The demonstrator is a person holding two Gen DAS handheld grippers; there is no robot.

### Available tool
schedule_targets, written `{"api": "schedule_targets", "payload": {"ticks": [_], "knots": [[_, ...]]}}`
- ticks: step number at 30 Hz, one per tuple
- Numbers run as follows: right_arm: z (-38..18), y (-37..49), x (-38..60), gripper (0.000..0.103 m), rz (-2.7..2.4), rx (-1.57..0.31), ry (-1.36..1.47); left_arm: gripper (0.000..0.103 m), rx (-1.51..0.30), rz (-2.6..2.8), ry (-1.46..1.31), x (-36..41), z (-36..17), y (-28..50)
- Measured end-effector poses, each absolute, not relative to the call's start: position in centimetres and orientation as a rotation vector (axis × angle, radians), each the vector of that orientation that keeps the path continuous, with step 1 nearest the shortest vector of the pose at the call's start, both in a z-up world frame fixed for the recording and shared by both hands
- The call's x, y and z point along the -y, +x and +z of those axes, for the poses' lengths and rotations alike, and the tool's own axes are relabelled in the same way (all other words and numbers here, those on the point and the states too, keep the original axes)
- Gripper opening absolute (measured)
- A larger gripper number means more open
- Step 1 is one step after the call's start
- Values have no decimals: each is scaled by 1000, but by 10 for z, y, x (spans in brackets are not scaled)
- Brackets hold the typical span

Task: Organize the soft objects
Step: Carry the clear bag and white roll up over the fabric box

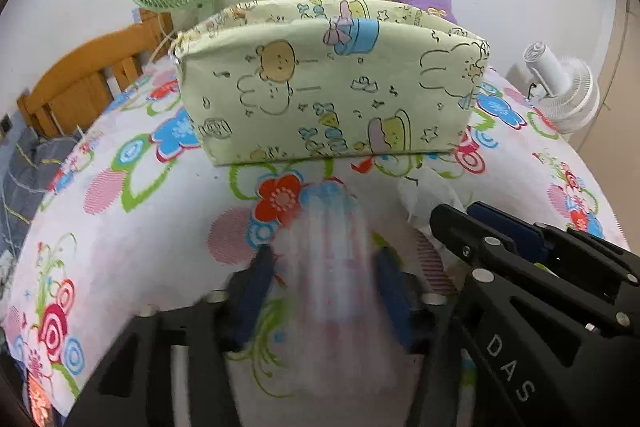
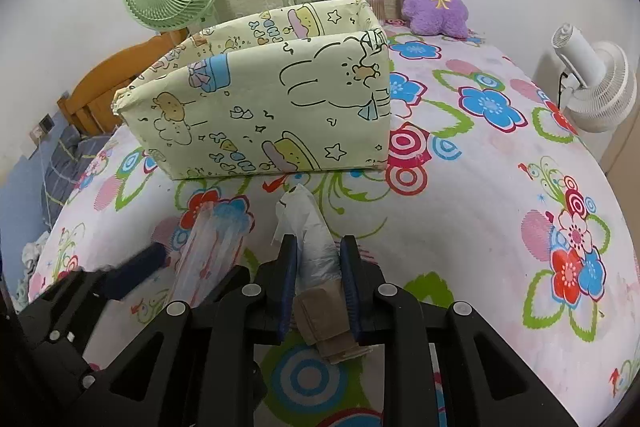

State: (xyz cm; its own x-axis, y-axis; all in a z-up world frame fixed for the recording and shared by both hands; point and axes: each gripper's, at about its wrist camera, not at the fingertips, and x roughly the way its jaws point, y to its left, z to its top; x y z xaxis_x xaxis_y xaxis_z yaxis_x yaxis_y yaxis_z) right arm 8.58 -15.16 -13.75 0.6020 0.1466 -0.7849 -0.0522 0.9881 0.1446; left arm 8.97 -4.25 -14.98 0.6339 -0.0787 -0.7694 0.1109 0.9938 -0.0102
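Both tongs are clamped, the left tongs (image 1: 324, 291) on a blurred clear-plastic soft packet (image 1: 332, 259), the right tongs (image 2: 318, 291) on a plastic-wrapped beige cloth bundle (image 2: 320, 267), near the tabletop's front edge before the pale-green cartoon-print fabric bin (image 2: 280, 99); slippery wrapping might slide free short of its rim.

White letters "DAS" on the black body of the right gripper (image 1: 452, 223), seen in the left wrist view, blue bubble-letter prints on the cartoon fabric box (image 2: 256, 107), too stylized to read, no other legible text
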Motion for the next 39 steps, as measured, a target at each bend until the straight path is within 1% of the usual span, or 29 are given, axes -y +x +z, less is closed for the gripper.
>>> {"api": "schedule_targets", "payload": {"ticks": [4,7,20,39], "knots": [[-135,81,152,25,115,-918,119,33,-858,-109,44,44,-146,84],[-130,78,153,25,112,-907,126,31,-836,-110,48,44,-140,81],[-93,63,153,25,101,-825,128,29,-743,-119,33,41,-107,65],[-13,29,143,25,122,-677,108,29,-593,-114,24,32,-34,27]]}}
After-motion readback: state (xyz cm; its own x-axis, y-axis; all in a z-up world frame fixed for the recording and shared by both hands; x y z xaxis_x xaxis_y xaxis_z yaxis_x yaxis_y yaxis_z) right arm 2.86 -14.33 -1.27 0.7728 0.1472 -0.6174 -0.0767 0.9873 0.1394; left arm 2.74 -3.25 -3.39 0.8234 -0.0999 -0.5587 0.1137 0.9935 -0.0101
